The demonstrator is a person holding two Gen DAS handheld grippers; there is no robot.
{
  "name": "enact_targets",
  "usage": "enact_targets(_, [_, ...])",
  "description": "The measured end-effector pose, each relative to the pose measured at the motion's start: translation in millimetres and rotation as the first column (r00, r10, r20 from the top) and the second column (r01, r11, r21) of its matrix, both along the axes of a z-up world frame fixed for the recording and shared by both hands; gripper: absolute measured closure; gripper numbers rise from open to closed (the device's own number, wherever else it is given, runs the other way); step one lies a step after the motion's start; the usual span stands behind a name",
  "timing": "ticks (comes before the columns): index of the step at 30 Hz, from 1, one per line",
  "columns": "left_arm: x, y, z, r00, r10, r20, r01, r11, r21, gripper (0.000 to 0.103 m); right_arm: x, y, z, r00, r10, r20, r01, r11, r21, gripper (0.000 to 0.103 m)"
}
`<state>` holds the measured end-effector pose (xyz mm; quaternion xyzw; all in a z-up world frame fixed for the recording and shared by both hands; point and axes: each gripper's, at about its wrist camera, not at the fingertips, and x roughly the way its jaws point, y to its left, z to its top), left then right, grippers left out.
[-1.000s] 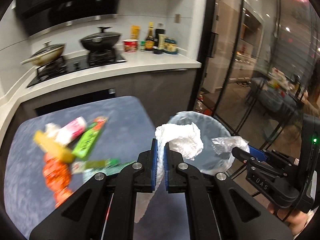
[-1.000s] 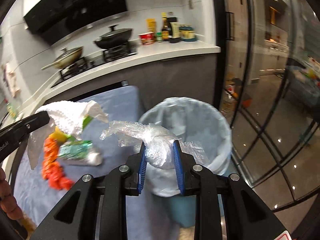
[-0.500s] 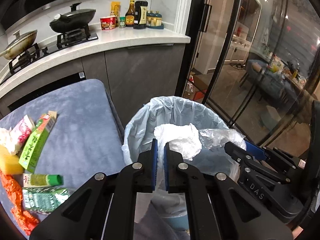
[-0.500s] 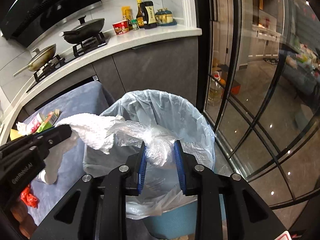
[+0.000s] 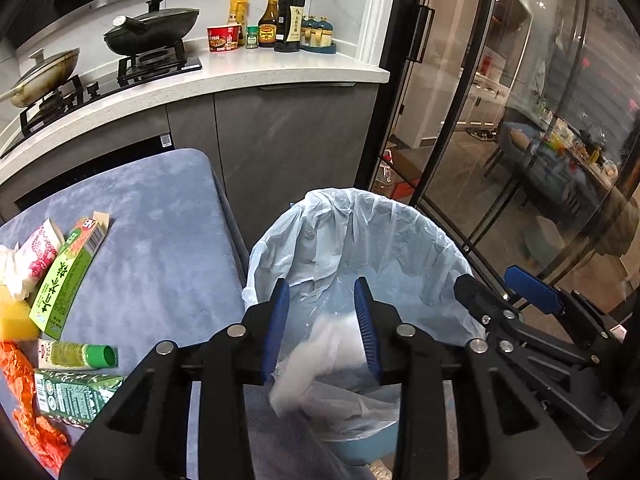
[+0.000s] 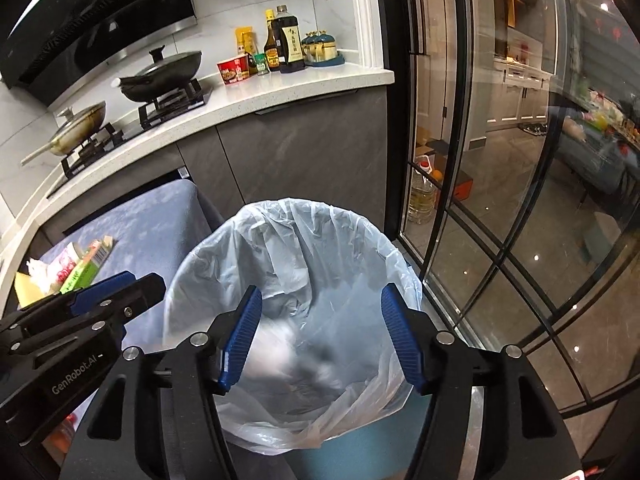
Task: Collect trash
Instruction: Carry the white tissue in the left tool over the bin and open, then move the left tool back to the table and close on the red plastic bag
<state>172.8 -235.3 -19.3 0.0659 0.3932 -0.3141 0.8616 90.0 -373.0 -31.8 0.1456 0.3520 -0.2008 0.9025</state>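
Observation:
A blue bin lined with a pale plastic bag (image 5: pixel 384 224) (image 6: pixel 304 224) stands beside the blue-grey padded table (image 5: pixel 160 248). My left gripper (image 5: pixel 322 328) is open over the bin's near rim; a blurred white paper towel (image 5: pixel 320 356) falls below it. My right gripper (image 6: pixel 320 340) is open over the bin; blurred clear plastic (image 6: pixel 288 356) drops inside. The right gripper also shows in the left wrist view (image 5: pixel 508 284), and the left one in the right wrist view (image 6: pixel 120 288). On the table lie a green box (image 5: pixel 66 276), a pink packet (image 5: pixel 38 248), a green tube (image 5: pixel 76 354), a green wrapper (image 5: pixel 72 394) and orange wrappers (image 5: pixel 24 392).
A yellow sponge (image 5: pixel 14 316) lies at the table's left edge. A dark cabinet and white counter (image 5: pixel 240 76) with pans and bottles stand behind. A glass door with black frames (image 6: pixel 500 200) runs along the right of the bin. An oil jug (image 6: pixel 422 196) stands on the floor.
Both grippers opened over the bin. The paper towel left the left gripper and the clear plastic left the right one; both are dropping into the bag.

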Motion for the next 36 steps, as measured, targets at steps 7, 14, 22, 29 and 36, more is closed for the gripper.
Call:
enact_targets(7, [-7, 22, 15, 1.0, 0.023, 0.019, -0.022, 0.999, -0.026, 0.069, -9, 16, 14, 1.0, 0.016, 0.025, -0.016, 1.0, -0.006, 0.042])
enact_targets(14, [-18, 56, 31, 0.997, 0.061, 0.043, -0.06, 0.998, -0.037, 0.063, -20, 45, 30, 0.997, 0.058, 0.049, -0.058, 0.998, -0.012, 0.042])
enact_targets(22, [-30, 123, 40, 0.984, 0.171, 0.057, -0.169, 0.985, -0.041, 0.05, -30, 96, 38, 0.989, 0.136, 0.05, -0.135, 0.99, -0.026, 0.042])
enact_targets(29, [-35, 197, 27, 0.949, 0.313, 0.025, -0.313, 0.95, -0.014, 0.04, -37, 140, 34, 0.98, 0.198, 0.031, -0.198, 0.98, -0.009, 0.042])
enact_targets(36, [-38, 254, -7, 0.914, 0.404, -0.037, -0.403, 0.915, 0.034, 0.036, -42, 177, 26, 0.97, 0.241, 0.011, -0.241, 0.97, 0.006, 0.042])
